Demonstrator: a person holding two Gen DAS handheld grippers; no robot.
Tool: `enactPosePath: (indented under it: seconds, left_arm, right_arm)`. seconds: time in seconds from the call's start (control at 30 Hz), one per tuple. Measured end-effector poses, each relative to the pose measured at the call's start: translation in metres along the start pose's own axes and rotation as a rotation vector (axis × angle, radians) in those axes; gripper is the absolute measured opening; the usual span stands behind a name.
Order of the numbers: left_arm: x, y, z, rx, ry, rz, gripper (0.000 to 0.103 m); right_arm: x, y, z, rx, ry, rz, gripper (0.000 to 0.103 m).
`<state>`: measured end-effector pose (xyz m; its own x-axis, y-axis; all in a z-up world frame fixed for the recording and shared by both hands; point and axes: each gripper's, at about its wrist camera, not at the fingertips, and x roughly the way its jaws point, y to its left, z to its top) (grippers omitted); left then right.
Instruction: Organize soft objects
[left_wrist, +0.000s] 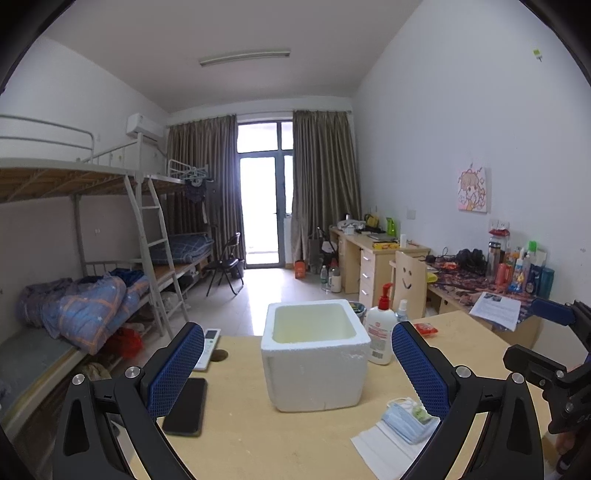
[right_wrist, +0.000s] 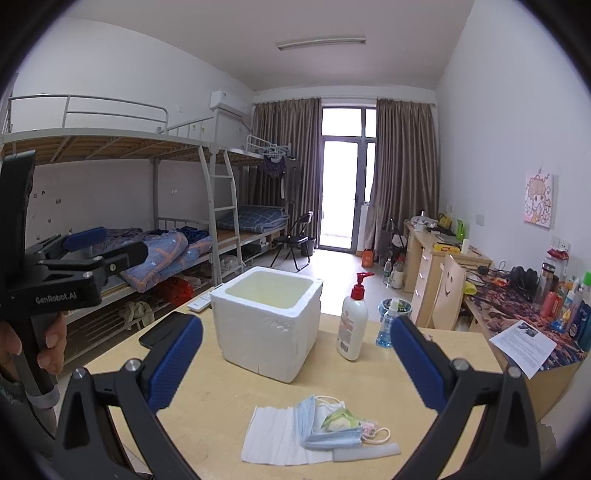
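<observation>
dorm room, white walls (left_wrist: 461, 110) and ceiling, one tube light (left_wrist: 244, 58) overhead, unlit. daylight through glass balcony door (left_wrist: 263, 206) at far end, brown curtains (left_wrist: 325, 177) drawn aside on both flanks. pale tiled floor (left_wrist: 266, 291), glare near door. metal bunk beds (left_wrist: 110, 192) along left wall, ladder (left_wrist: 155, 251), rumpled blue quilt (left_wrist: 85, 306) on lower bunk. air conditioner (left_wrist: 144, 127) high on left wall. black folding chair (left_wrist: 225, 264) by door. wooden desks (left_wrist: 373, 254) along right wall, cluttered. cartoon picture (left_wrist: 472, 190) on right wall.
</observation>
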<state>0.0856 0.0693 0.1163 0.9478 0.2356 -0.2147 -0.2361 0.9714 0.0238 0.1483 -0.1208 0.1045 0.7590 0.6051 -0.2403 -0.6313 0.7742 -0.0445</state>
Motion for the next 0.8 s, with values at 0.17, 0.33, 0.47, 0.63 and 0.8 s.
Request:
enactPosePath:
  seconds: [0.17,0.33,0.47,0.63,0.8]
  left_arm:
    - [-0.022,-0.001,-0.016,-0.031,-0.012,-0.014,0.102]
    - [-0.048,-0.004,-0.032,-0.047,-0.047,-0.003,0.102]
    - [-0.063,-0.009,-0.044,-0.048,-0.083,-0.005,0.102]
    - [-0.073,-0.012,-0.055,-0.036,-0.127,0.006,0.102]
    - [-0.072,-0.013,-0.068,-0.041,-0.158,0.029,0.102]
  right_arm:
    - [-0.019,0.005,-0.009,-0.01,-0.03,-0.02,0.103]
    - [-0.039,0.008,-0.022,0.002,-0.06,-0.011,0.103]
    - [-0.049,0.015,-0.037,-0.001,-0.063,-0.022,0.103]
    - [-0.06,0.022,-0.045,-0.016,-0.094,-0.038,0.103]
    - [-0.063,0.022,-0.053,0.004,-0.122,-0.031,0.103]
